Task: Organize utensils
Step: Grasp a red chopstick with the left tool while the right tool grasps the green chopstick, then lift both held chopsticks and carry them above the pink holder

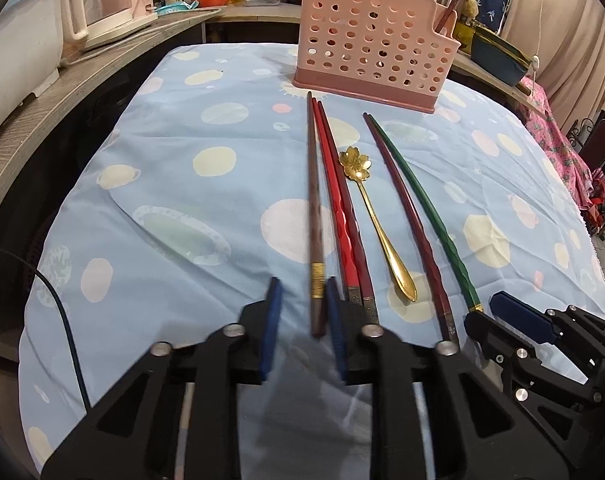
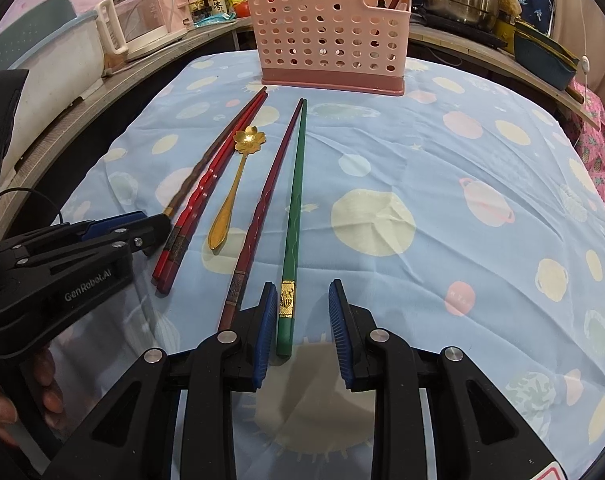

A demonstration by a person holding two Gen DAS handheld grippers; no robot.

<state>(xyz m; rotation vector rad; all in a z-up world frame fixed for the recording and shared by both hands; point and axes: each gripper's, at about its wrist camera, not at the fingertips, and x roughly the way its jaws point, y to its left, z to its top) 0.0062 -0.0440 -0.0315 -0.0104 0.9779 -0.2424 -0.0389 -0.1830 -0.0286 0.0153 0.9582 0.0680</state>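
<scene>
Now both claws gape: left gripper astride the brown chopstick, right gripper astride the green chopstick

Could not read the blurred brown chopstick near its handle, nor make out what stood inside the pink caddy behind its holed wall, nor see the right gripper whole, cut off at the frame's edge.

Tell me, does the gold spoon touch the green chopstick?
Apart. The right wrist view shows the gold spoon and the green chopstick with a dark red chopstick and bare cloth between them.
</scene>
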